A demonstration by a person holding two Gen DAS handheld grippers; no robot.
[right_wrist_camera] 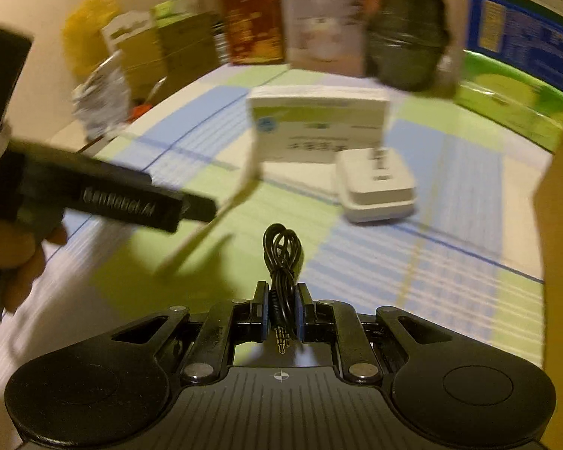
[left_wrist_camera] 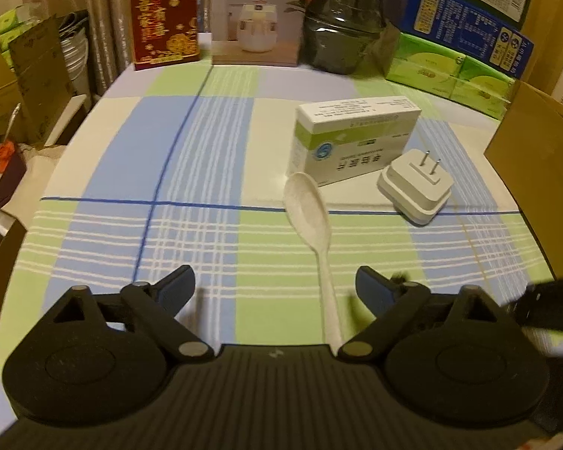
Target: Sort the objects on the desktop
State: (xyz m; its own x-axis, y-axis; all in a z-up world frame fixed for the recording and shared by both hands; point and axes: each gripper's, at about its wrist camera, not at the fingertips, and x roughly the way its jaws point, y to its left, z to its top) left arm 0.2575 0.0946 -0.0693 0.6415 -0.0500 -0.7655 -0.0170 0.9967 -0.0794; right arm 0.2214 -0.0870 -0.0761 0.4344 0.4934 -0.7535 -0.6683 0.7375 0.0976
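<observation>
A white plastic spoon [left_wrist_camera: 311,221] lies on the checked tablecloth [left_wrist_camera: 176,172], its handle running back between the fingers of my open left gripper [left_wrist_camera: 276,287]. A white and green medicine box [left_wrist_camera: 351,140] and a white plug adapter [left_wrist_camera: 416,185] lie beyond it to the right. My right gripper [right_wrist_camera: 280,302] is shut on a coiled black audio cable [right_wrist_camera: 281,251], held above the cloth. The right wrist view is blurred; it shows the spoon [right_wrist_camera: 214,217], box [right_wrist_camera: 319,127], adapter [right_wrist_camera: 375,183] and the left gripper's body [right_wrist_camera: 94,195].
A brown cardboard box [left_wrist_camera: 536,172] stands at the table's right edge. Along the back stand a red box [left_wrist_camera: 165,15], a humidifier carton [left_wrist_camera: 257,15], a dark wrapped bundle [left_wrist_camera: 341,26] and green tissue packs [left_wrist_camera: 450,71]. Cartons and clutter crowd the left.
</observation>
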